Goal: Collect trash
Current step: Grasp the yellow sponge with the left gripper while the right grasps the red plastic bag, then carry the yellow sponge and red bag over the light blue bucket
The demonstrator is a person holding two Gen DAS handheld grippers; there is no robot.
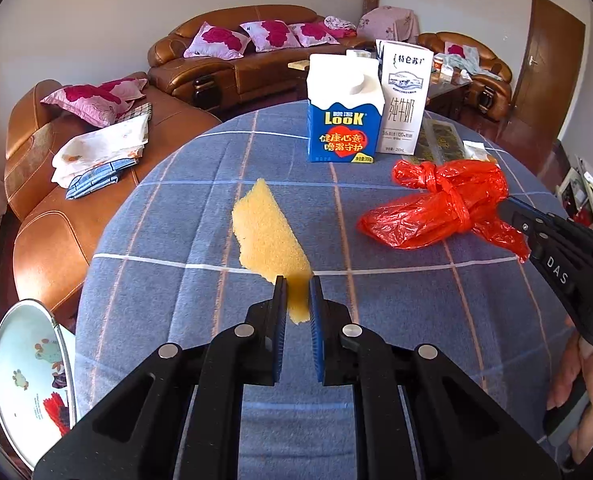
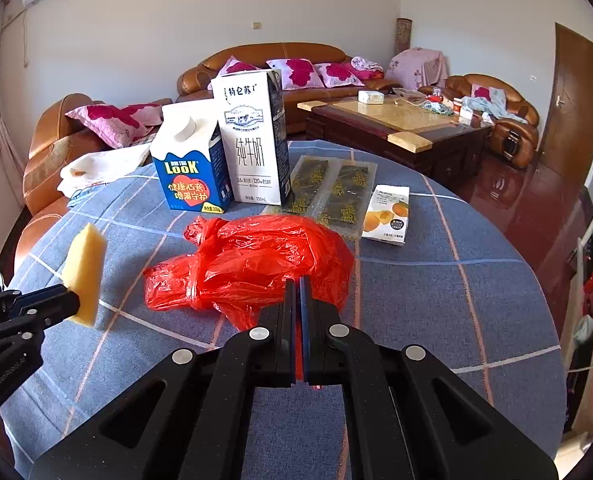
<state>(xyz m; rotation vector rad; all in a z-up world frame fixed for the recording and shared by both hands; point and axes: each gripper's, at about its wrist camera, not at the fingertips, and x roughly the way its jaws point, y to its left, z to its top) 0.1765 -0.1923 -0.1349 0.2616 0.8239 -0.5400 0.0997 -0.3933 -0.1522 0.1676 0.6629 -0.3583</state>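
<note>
My left gripper [image 1: 297, 280] is shut on the near end of a yellow sponge [image 1: 266, 232] and holds it above the blue checked tablecloth [image 1: 176, 300]; the sponge also shows in the right wrist view [image 2: 85, 274], beside the left gripper [image 2: 70, 300]. My right gripper [image 2: 298, 280] is shut on a knotted red plastic bag [image 2: 252, 264], which lies on the cloth. In the left wrist view the bag [image 1: 440, 208] is at the right, with the right gripper [image 1: 508, 206] at its edge.
A blue LOOK carton [image 2: 192, 168] and a white milk carton [image 2: 252, 136] stand at the table's far side. Dark snack packets [image 2: 332, 192] and a small orange-print packet [image 2: 388, 214] lie beside them. An enamel basin [image 1: 28, 376] is at the table's left. Sofas and a coffee table [image 2: 396, 120] stand behind.
</note>
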